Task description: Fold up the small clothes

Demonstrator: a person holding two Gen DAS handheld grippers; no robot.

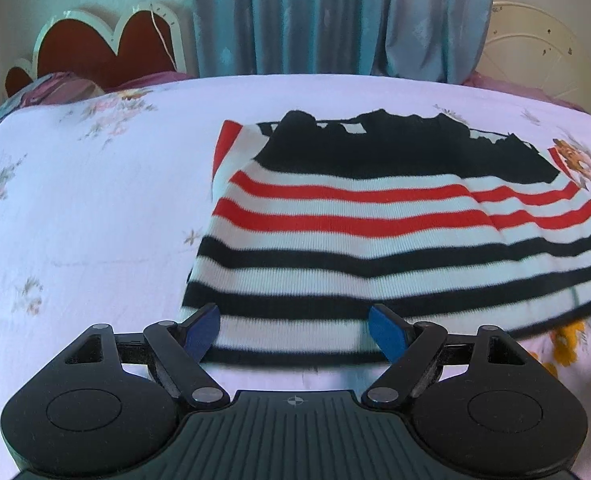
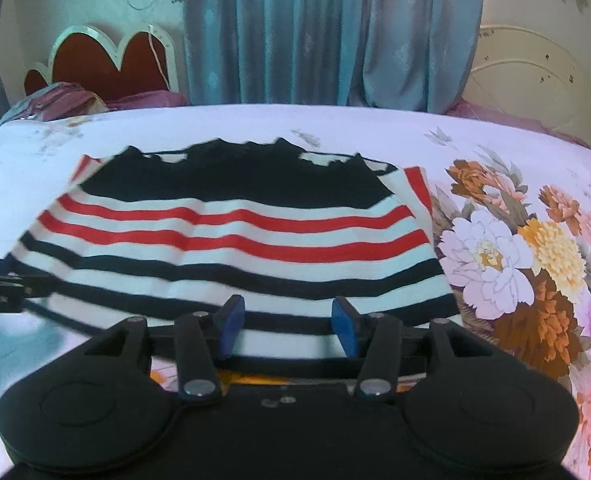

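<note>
Both tongs are gaping, holding nothing: left tongs (image 1: 294, 330) wide, right tongs (image 2: 287, 322) narrower. At frame centre the striped top (image 1: 355, 216) is lying folded on the bed (image 1: 75, 200), probably halfway.

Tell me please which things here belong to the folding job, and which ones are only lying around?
Belong to the job:
- striped garment, lying on the bed sheet
- left gripper, jaws open
- right gripper, jaws open

Only lying around:
- floral bed sheet
- blue curtain
- red headboard
- purple bedding near the headboard
</note>
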